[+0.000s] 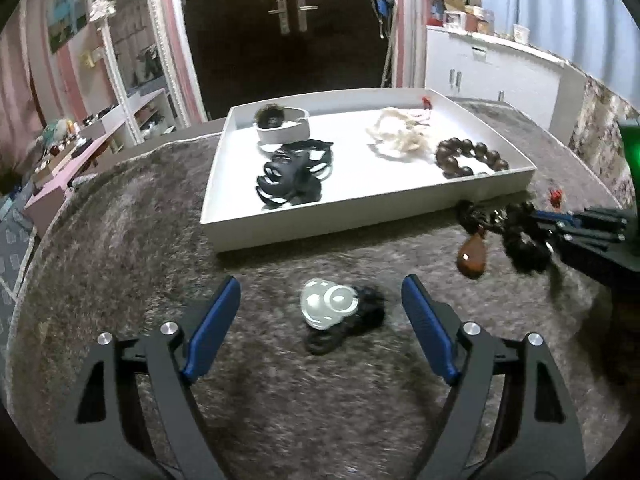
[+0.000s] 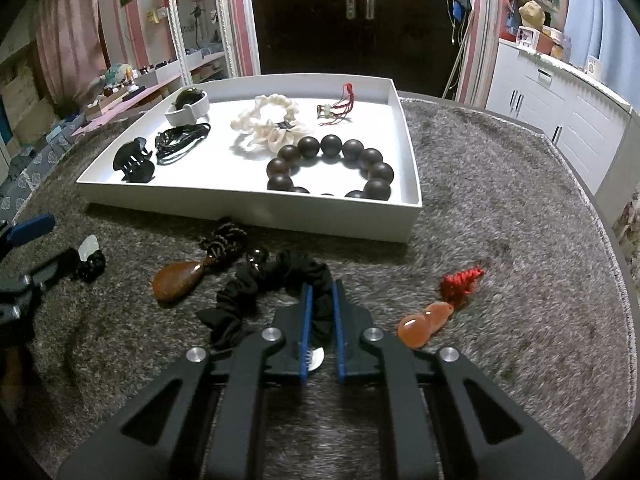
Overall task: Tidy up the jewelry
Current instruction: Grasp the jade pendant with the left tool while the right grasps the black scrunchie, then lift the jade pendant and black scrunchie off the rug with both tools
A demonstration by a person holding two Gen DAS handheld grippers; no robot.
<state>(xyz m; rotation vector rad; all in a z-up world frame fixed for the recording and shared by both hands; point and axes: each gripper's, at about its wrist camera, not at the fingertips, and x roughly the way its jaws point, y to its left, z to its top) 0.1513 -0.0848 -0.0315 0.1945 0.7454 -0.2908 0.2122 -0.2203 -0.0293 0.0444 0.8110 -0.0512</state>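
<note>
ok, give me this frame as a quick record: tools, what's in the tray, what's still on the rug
left tool: open, over the clear pendant
right tool: shut on black scrunchie
tray: bead bracelet, white scrunchie, hair claw, black cord, white bowl, red-tassel charm
on rug: brown pendant, orange gourd charm

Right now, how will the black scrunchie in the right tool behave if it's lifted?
The black scrunchie looks like soft gathered fabric, so it will probably sag and dangle from the right tool. It seems light. Pinched at one side, its loose folds might brush the brown teardrop pendant.
</note>
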